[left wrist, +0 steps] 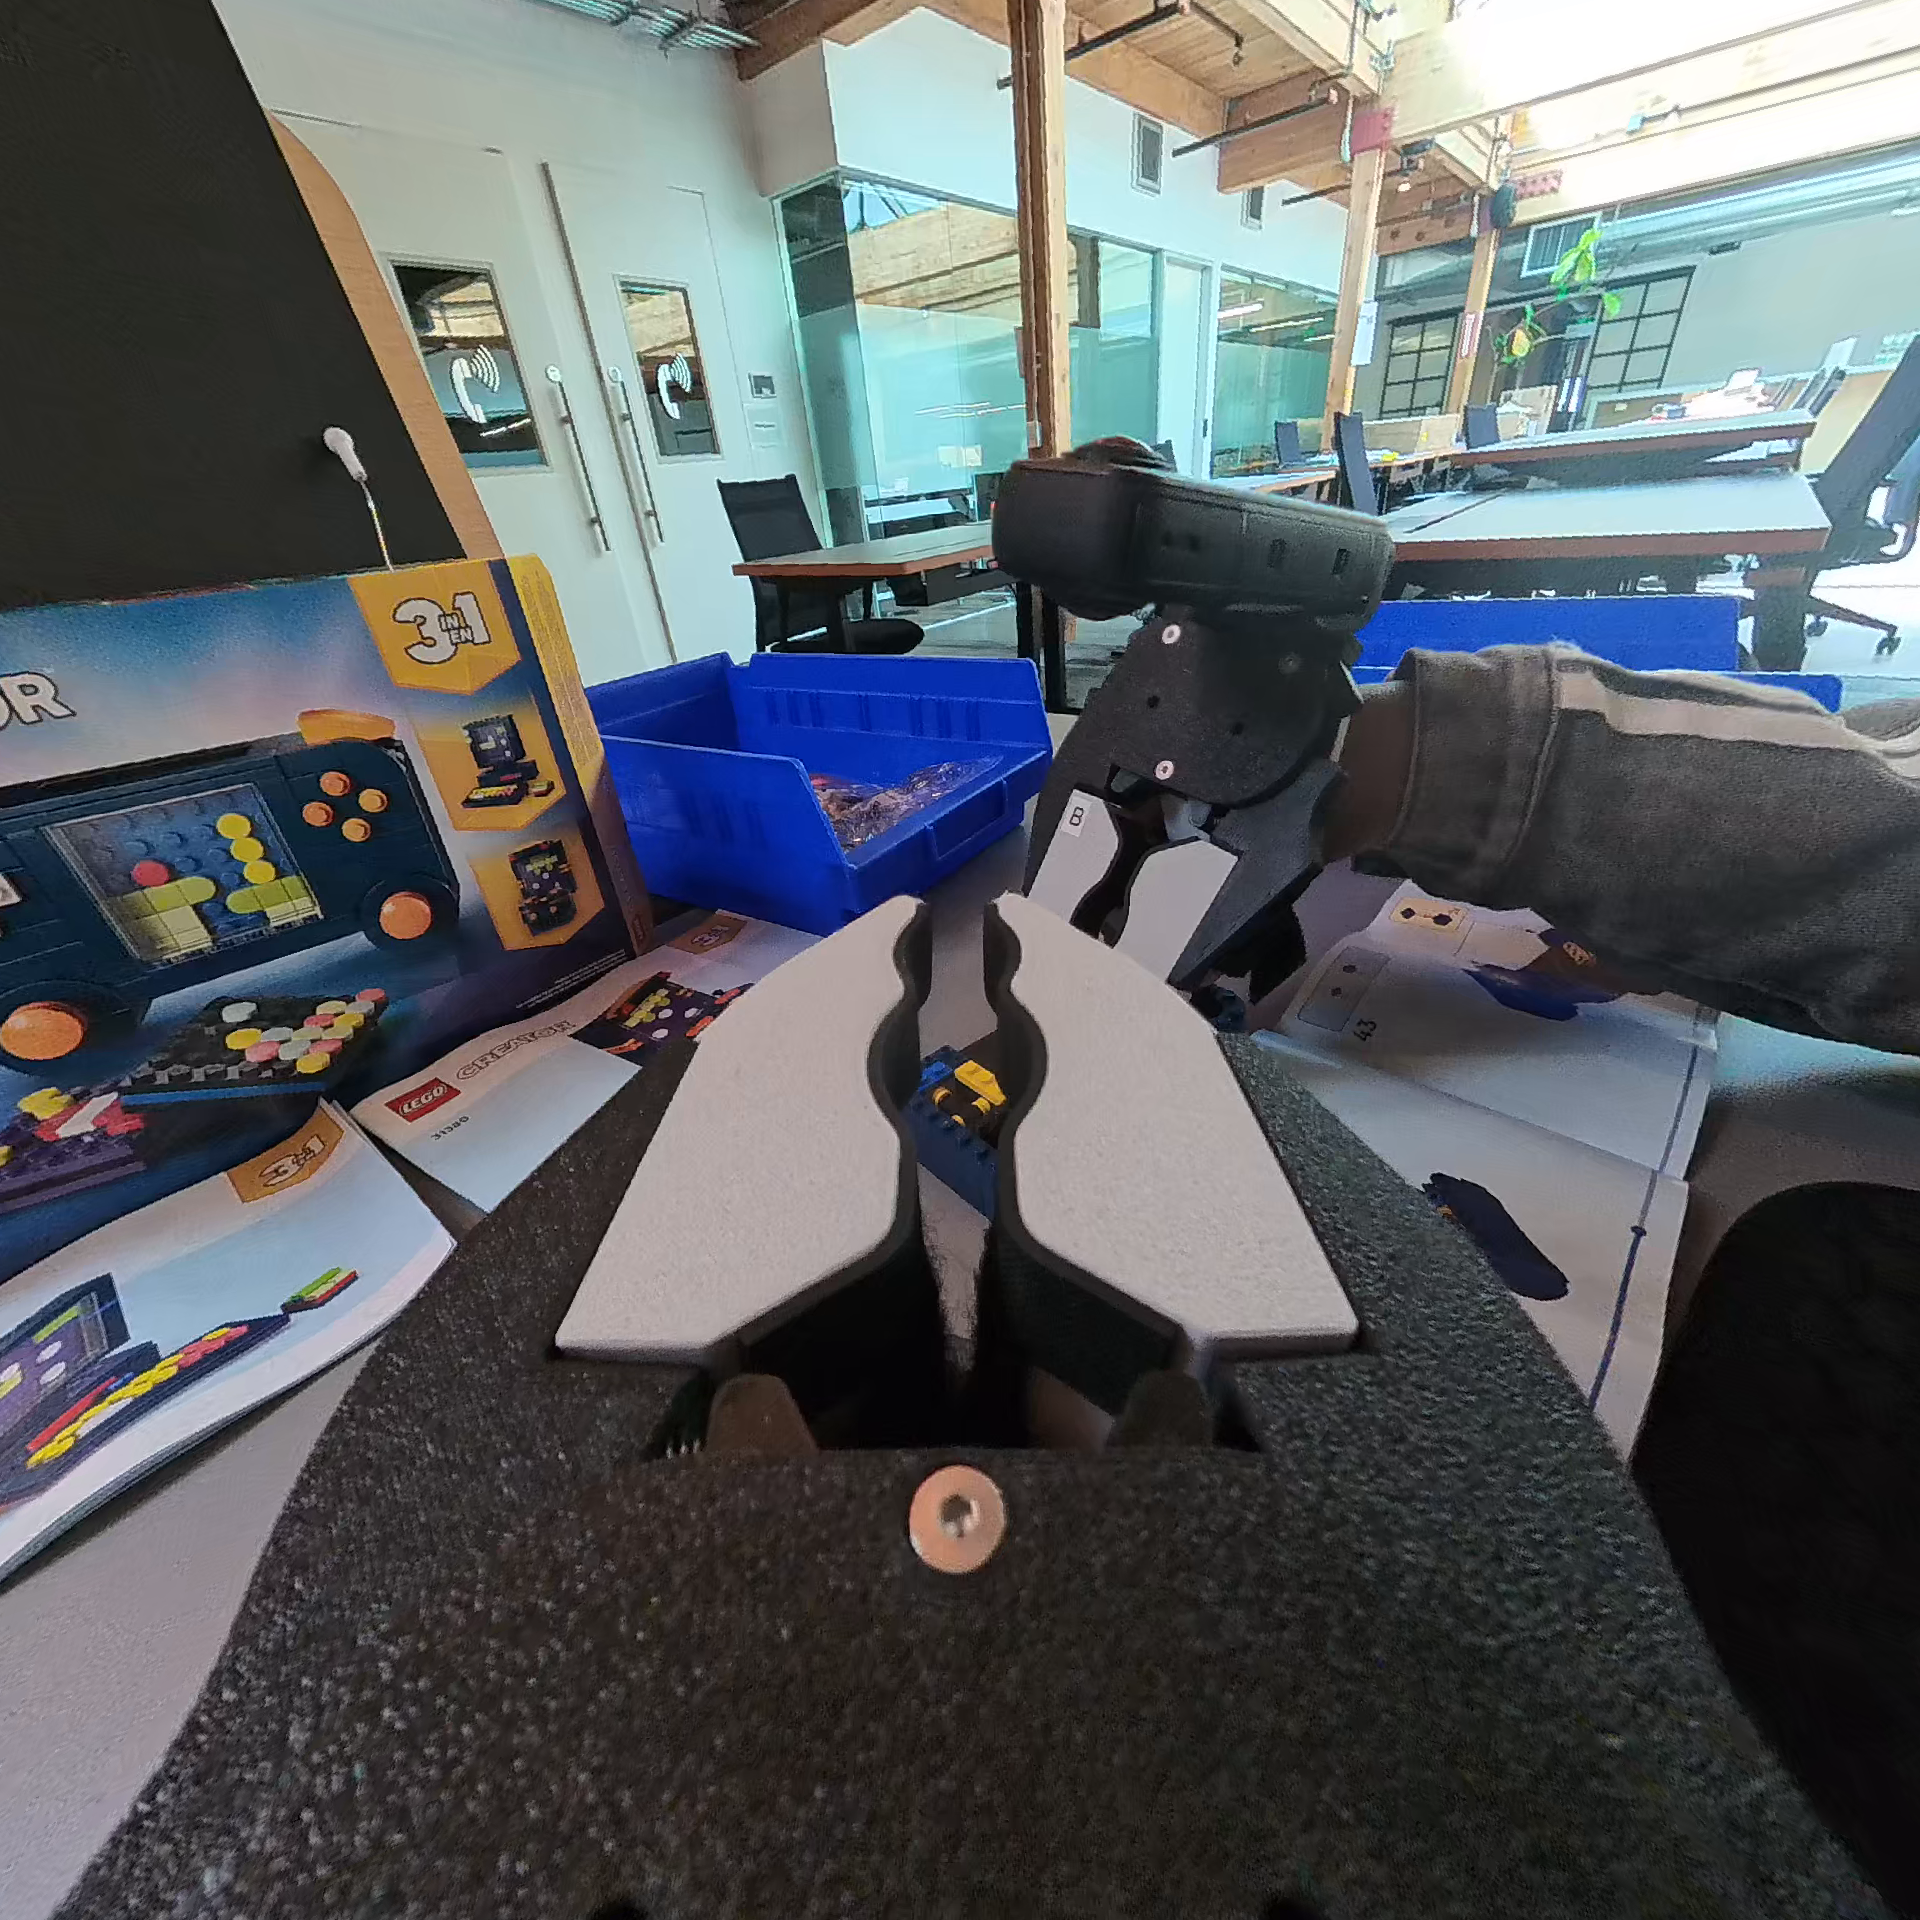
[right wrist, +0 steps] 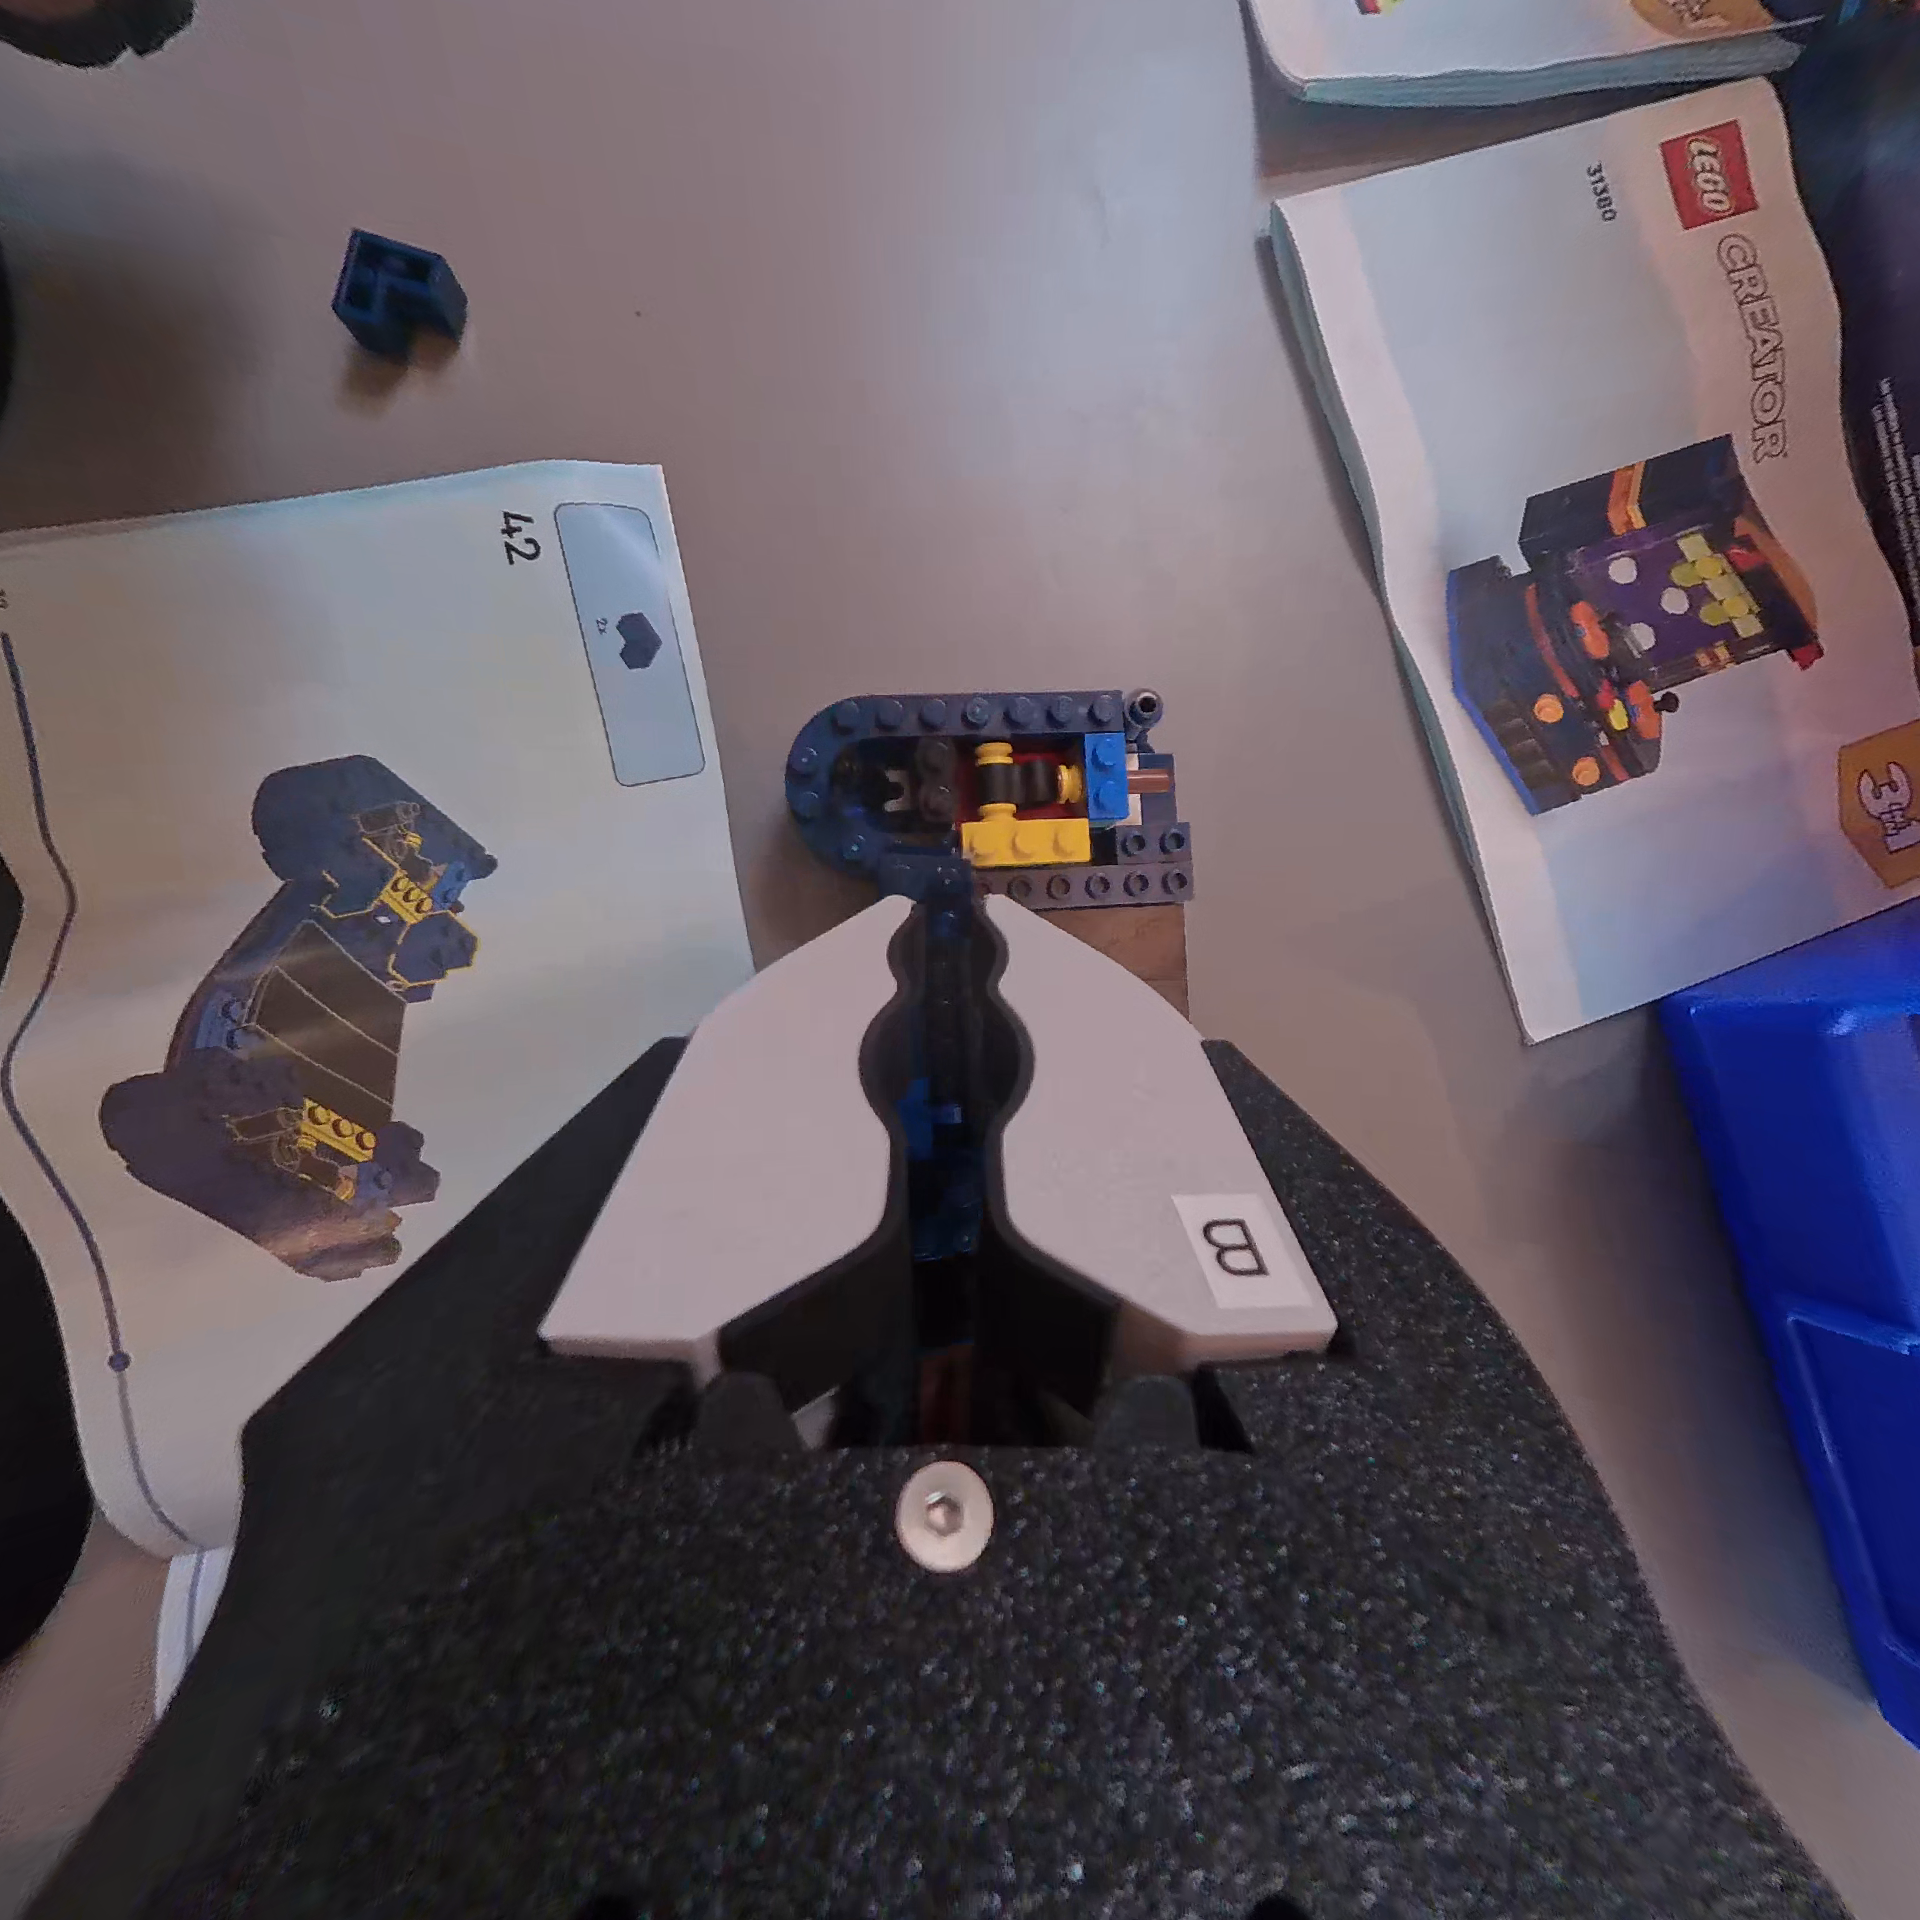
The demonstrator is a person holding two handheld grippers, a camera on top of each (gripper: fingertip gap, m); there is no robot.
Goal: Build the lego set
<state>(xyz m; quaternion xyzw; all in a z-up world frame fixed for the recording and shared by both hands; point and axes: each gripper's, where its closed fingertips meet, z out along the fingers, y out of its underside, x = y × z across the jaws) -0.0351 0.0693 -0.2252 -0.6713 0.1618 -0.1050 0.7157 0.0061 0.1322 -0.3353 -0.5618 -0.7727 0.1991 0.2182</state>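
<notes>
A small brick model [right wrist: 987, 790] of dark blue, yellow and bright blue parts stands on the grey table [right wrist: 935, 364]. My right gripper [right wrist: 940, 909] points down at its near edge and is shut on a dark blue piece [right wrist: 935, 904] there, which runs back between the pads. In the left wrist view the right gripper [left wrist: 1195, 935] reaches in from the right, with a person's sleeve [left wrist: 1610, 810] behind it. My left gripper [left wrist: 956, 909] hovers low some way off. Its fingers stand a narrow gap apart, with bare table between the tips. The model [left wrist: 961, 1101] shows through that gap.
A loose dark blue brick [right wrist: 400, 296] lies far left of the model. An open instruction sheet [right wrist: 364, 831] lies on the left and a booklet [right wrist: 1610, 571] on the right. A blue bin [left wrist: 727, 821] and the set's box [left wrist: 260, 831] stand beyond my left gripper. There is about 12 centimetres between the tips of the two grippers.
</notes>
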